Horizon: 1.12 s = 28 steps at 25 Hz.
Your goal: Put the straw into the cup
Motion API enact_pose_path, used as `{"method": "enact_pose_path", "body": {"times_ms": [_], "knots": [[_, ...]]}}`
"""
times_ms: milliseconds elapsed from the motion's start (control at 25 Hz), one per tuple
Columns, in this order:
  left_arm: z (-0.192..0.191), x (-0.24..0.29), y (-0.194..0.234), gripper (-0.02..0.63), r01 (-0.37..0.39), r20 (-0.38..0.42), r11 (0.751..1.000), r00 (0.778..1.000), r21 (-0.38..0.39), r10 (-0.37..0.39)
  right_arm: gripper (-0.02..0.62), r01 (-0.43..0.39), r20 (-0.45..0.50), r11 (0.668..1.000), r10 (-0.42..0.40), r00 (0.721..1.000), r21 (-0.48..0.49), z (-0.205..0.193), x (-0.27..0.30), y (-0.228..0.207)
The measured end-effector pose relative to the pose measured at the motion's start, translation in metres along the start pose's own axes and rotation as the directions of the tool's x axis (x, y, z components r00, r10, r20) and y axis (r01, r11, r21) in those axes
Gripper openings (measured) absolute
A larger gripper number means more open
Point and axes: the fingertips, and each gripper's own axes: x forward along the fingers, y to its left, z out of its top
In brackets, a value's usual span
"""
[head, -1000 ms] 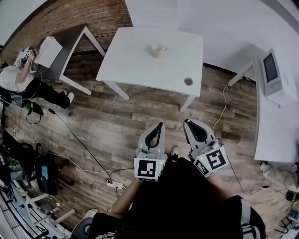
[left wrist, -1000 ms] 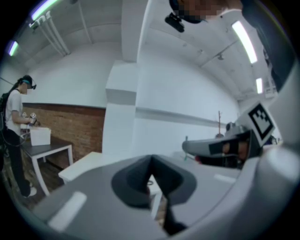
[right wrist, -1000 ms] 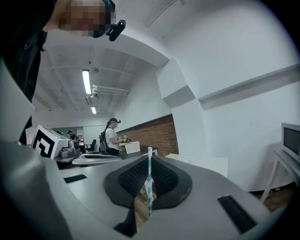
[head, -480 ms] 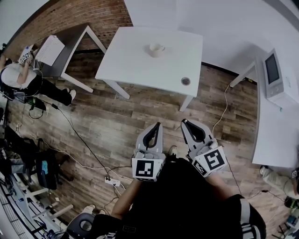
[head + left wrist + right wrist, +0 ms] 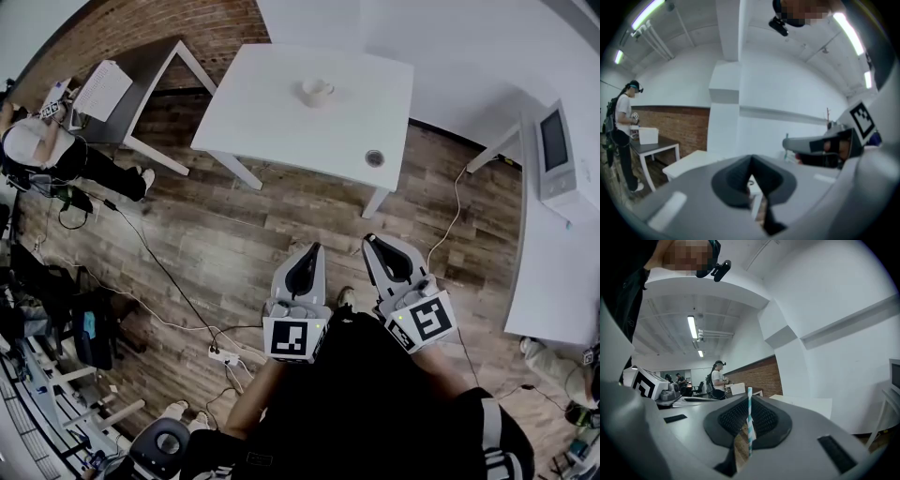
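A white cup [image 5: 317, 92] stands on the white table [image 5: 281, 112], far ahead of both grippers. My right gripper [image 5: 368, 241] is shut on a blue-and-white striped straw [image 5: 749, 420], which stands upright between its jaws in the right gripper view. The straw does not show in the head view. My left gripper [image 5: 315, 247] is shut with nothing visible between its jaws [image 5: 751, 161]. Both grippers are held close to the person's body, side by side above the wooden floor, well short of the table.
A small round object [image 5: 375, 158] lies near the table's front right corner. A grey table with a white box [image 5: 101, 89] and a person [image 5: 37, 155] are at the far left. Cables and a power strip [image 5: 223, 356] lie on the floor. A white desk with a device [image 5: 558, 150] stands at the right.
The view has shifted slightly and the person at the far left has moved. Both grippers stay shut in about the same place.
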Motion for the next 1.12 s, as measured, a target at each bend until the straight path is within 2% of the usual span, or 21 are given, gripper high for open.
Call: {"method": "enact_pose_path", "body": {"times_ms": [480, 760, 1120], "knots": [[0.007, 0.063, 0.052, 0.003, 0.033, 0.016, 0.999, 0.999, -0.023, -0.032, 0.018, 0.029, -0.011, 0.999, -0.030, 1.000, -0.023, 0.008, 0.069, -0.031], [0.019, 0.103, 0.098, 0.003, 0.047, 0.007, 0.999, 0.999, -0.017, -0.047, 0.018, 0.053, -0.016, 0.998, -0.053, 0.998, -0.023, 0.018, 0.125, -0.045], [0.047, 0.142, 0.162, 0.003, 0.070, 0.044, 0.997, 0.997, -0.042, -0.069, 0.018, 0.091, -0.037, 0.996, -0.092, 0.995, -0.021, 0.028, 0.195, -0.051]]}}
